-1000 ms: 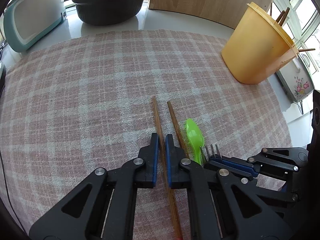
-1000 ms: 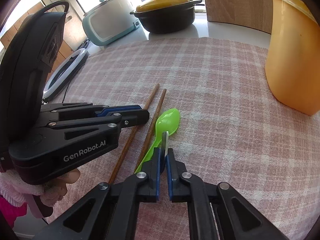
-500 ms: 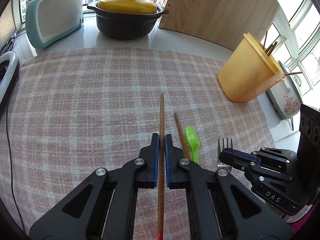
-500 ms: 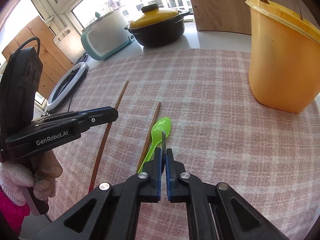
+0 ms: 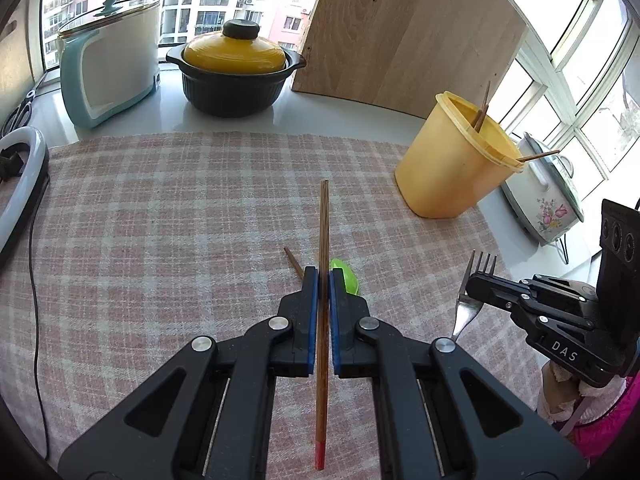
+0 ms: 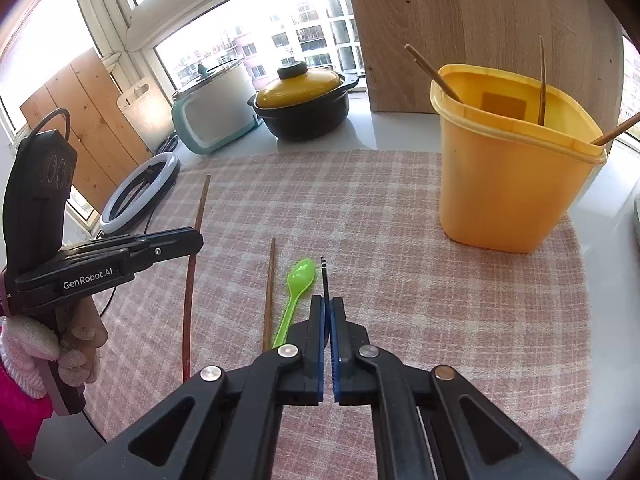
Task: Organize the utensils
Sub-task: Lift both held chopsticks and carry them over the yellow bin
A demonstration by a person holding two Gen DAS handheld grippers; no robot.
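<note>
Left tongs (image 5: 323,276) clamp a chopstick (image 5: 323,220); right tongs (image 6: 327,304) clamp a fork (image 5: 478,270), both above the counter (image 5: 160,220).

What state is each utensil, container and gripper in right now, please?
Left gripper: shut on chopstick, lifted.
Right gripper: shut on fork, lifted.
Second chopstick: lying on cloth.
Green spoon: lying on cloth.
Yellow bin: upright, open, holding chopsticks.
Pot: lidded.

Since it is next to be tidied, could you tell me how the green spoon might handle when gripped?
The green spoon looks like thin plastic, so probably light and slightly bendy. Its glossy, narrow handle may slip or twist between pads. Lying flat on the checked cloth, it seems unlikely to roll.
</note>
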